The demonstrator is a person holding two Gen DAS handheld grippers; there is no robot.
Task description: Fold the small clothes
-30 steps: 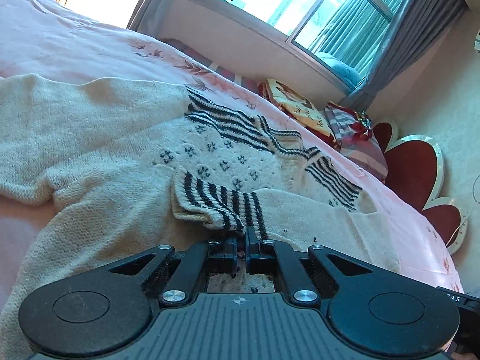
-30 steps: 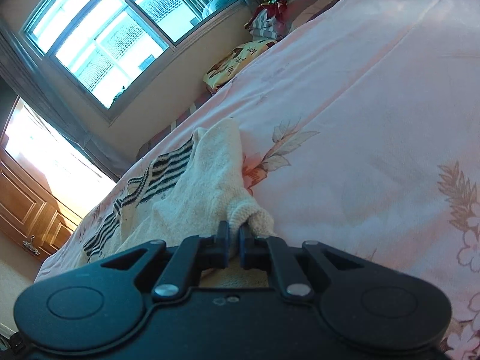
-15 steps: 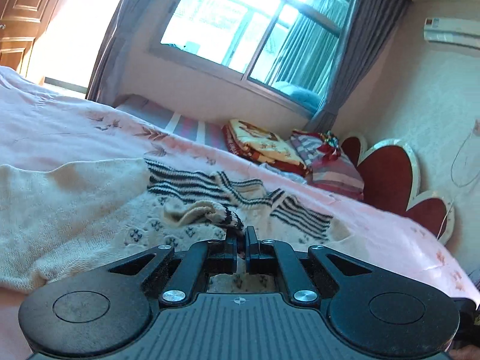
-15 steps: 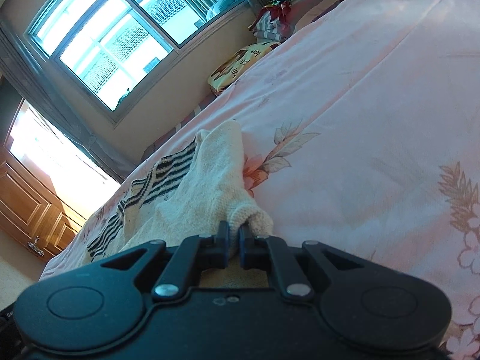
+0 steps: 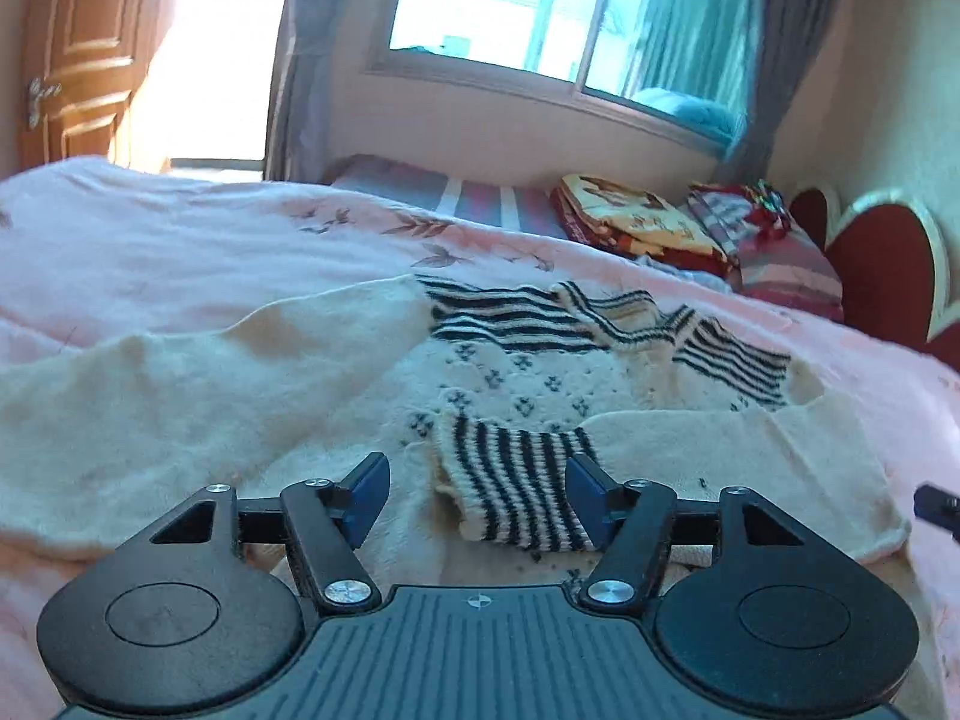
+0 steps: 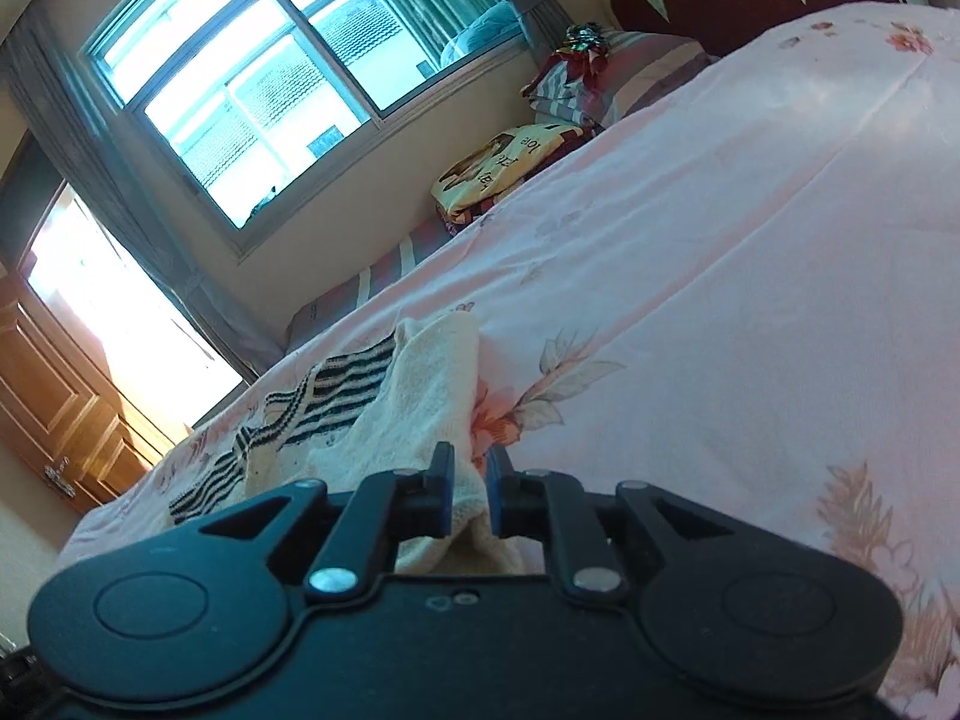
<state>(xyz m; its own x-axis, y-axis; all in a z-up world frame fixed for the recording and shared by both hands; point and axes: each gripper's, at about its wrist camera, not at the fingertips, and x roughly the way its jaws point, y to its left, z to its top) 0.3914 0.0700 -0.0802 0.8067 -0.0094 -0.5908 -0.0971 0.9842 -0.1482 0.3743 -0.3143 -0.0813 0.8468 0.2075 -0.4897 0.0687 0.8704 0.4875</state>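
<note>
A cream knitted sweater (image 5: 522,384) with black stripes and small dark motifs lies spread on the pink bedspread (image 5: 180,240). Its striped cuff (image 5: 516,480) rests folded over the body, between the jaws of my left gripper (image 5: 474,483). Those jaws are opening and the blue pads stand apart from the cuff. In the right wrist view, my right gripper (image 6: 468,489) pinches a cream edge of the sweater (image 6: 414,402). Its jaws are just starting to part, with the cloth still filling the narrow gap. The rest of the sweater trails away to the left there.
Folded blankets (image 5: 636,228) and a striped bundle (image 5: 774,252) lie at the head of the bed by a red heart-shaped headboard (image 5: 882,264). A window and curtains stand behind, with a wooden door (image 5: 78,60) at the left. Bare bedspread (image 6: 720,300) stretches right of the sweater.
My left gripper has let go of the striped cuff, which now lies flat on the sweater's body, and has lifted and rolled. The right gripper's jaws have parted slightly around the cream edge.
</note>
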